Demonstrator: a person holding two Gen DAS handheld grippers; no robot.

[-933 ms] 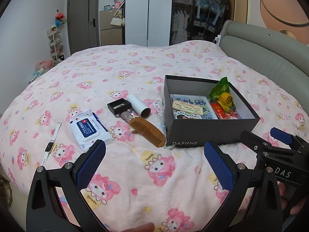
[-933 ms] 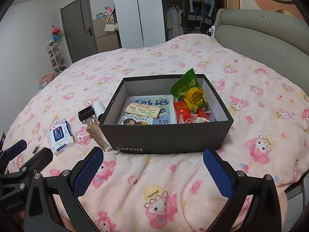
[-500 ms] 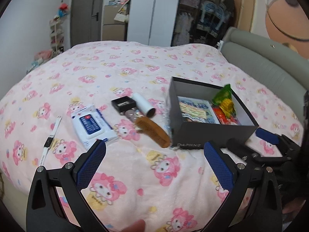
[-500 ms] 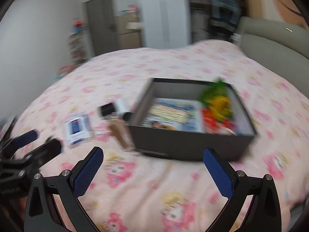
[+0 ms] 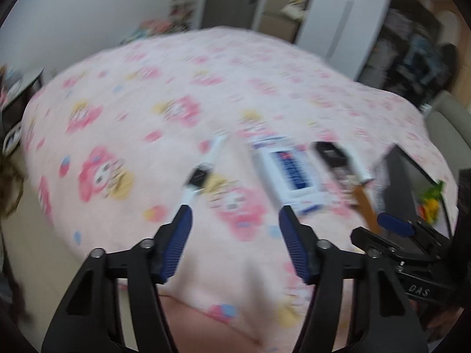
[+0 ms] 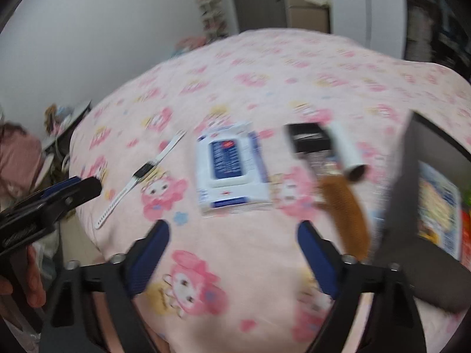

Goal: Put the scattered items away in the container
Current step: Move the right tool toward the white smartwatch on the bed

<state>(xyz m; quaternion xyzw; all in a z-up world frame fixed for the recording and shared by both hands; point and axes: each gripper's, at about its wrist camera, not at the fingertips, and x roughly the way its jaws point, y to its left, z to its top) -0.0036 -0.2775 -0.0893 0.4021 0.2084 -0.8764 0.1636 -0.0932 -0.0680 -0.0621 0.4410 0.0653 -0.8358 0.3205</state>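
So this is the reach-for-the-next-item bit, nothing picked up yet. Both sets of tongs are spread wide with nothing between them: the left tongs [image 5: 235,220] hover over the near edge of the bed [image 5: 164,94], lined up roughly with the watch [image 5: 200,176], and the right tongs [image 6: 232,235] sit just short of the wipes pack [image 6: 232,167]. Everything's motion-blurred, so I'm guessing a bit on exact aim.

Loose stuff lies in a row on the bed: watch far left, wipes pack in the middle, then a small black box [image 6: 309,138], a white tube [image 6: 347,153] and a brown comb [image 6: 347,209], which is right beside the container [image 6: 403,194] at the right. That container already has some booklets and snacks in it.

Next move, I reckon: drop onto the watch or wipes pack, close, then carry it right into the container.
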